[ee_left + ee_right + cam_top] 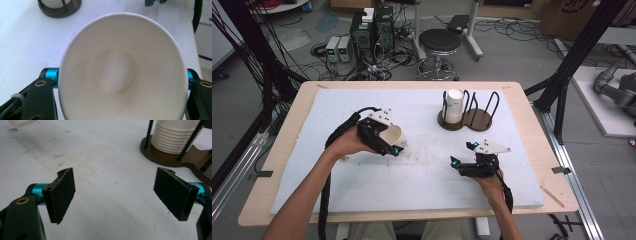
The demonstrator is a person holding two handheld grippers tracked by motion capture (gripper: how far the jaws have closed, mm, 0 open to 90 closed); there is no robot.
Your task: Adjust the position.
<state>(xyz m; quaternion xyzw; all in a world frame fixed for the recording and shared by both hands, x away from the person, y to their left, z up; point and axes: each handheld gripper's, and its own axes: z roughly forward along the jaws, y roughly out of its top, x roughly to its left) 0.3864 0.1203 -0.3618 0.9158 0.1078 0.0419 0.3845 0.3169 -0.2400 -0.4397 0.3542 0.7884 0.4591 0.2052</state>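
A white paper cup (393, 135) lies on its side between the jaws of my left gripper (388, 143), which is shut on it just above the left middle of the white board. In the left gripper view the cup's mouth (122, 72) faces the camera, pressed into an oval. My right gripper (462, 153) hovers low over the board's right front, open, with nothing between its pads (62, 195). A stack of white cups (453, 106) stands upright in a brown wire-hooped rack (477, 120) at the back; the same stack (175, 135) appears at the upper right of the right gripper view.
A white board (422, 175) covers the wooden table (287, 200). The rack's right-hand slot holds no cups. Beyond the table are a stool (439, 42), computer boxes (372, 30) and cables on the floor. Black frame posts (572, 60) stand at the right.
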